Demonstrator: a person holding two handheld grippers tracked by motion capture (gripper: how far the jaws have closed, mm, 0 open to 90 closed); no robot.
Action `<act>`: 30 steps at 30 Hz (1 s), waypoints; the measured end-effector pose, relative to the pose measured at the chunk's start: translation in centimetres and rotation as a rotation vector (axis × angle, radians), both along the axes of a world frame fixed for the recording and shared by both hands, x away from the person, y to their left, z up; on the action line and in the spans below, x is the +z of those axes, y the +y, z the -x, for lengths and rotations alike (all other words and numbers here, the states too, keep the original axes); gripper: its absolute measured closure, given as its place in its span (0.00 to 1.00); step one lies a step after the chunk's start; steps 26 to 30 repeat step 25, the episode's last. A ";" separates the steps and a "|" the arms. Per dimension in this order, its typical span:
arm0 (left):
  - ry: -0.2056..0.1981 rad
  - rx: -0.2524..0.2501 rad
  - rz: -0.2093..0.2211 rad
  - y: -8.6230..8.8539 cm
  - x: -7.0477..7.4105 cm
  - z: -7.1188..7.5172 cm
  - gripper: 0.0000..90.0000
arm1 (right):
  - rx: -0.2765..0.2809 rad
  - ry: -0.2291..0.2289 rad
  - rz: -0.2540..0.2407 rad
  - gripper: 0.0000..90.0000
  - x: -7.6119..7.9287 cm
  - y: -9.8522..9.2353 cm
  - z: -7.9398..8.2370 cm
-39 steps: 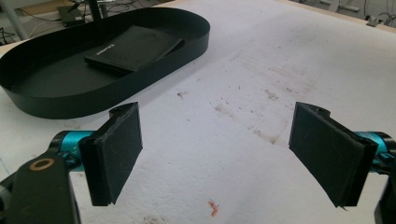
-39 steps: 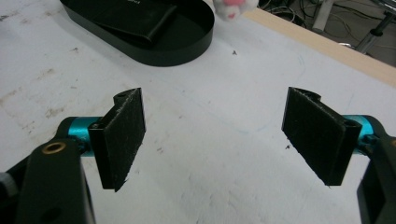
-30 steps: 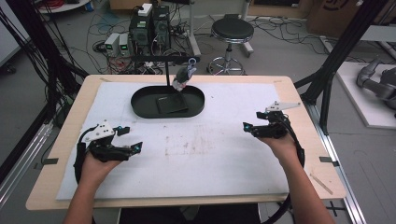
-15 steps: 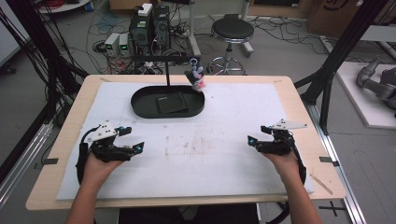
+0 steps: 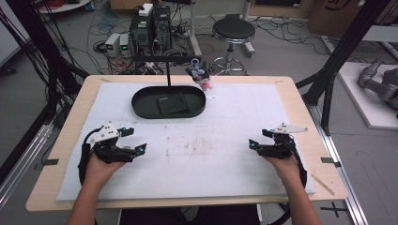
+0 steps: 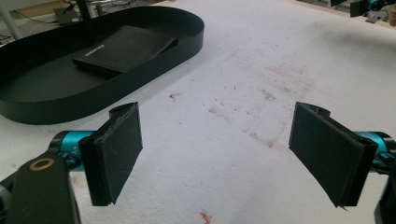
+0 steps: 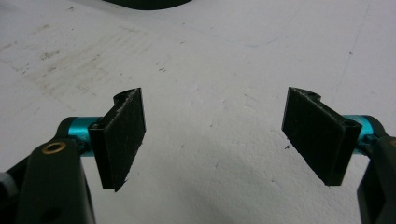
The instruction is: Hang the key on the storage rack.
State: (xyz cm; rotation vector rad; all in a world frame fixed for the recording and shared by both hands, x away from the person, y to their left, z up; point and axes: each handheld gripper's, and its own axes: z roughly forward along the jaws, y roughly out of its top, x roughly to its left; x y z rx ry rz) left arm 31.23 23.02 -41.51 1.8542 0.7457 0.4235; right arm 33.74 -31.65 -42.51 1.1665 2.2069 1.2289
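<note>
The tabletop [image 5: 300, 93] is a pale wooden board covered almost to its edges by a white mat [image 5: 234, 122] with faint brownish scuff marks near its middle. At the far side of the mat sits a black oval tray [image 5: 141, 107], its long axis running left to right across the tabletop. Inside it, toward the right half, lies a flat black wallet [image 5: 172, 104], slightly skewed to the tray's axis; in the left gripper view the wallet [image 6: 123, 46] lies flat on the tray's floor with small pale lettering near one edge. A thin black post [image 5: 168, 75] rises from the tray's far side and carries a crossbar. From the right end of that bar hangs a small plush toy [image 5: 201, 76], above the mat just beyond the tray's right end.

The left tongs [image 5: 136, 149] rest low over the near-left part of the mat, pointing right and slightly forward, jaws wide apart with nothing between them. The right tongs [image 5: 253, 144] sit at the near right, pointing left, jaws likewise spread and empty. Both are well apart from the tray.
</note>
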 end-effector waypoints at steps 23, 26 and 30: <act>0.003 0.004 -0.002 0.1 0.1 0.0 0.19 | -0.019 0.003 -0.002 0.25 -0.2 -0.6 -0.2; 0.002 0.003 0.002 0.2 0.1 0.0 0.19 | -0.022 0.003 -0.007 0.25 -0.1 -0.7 -0.2; 0.002 0.003 0.002 0.2 0.1 0.0 0.19 | -0.022 0.003 -0.007 0.25 -0.1 -0.7 -0.2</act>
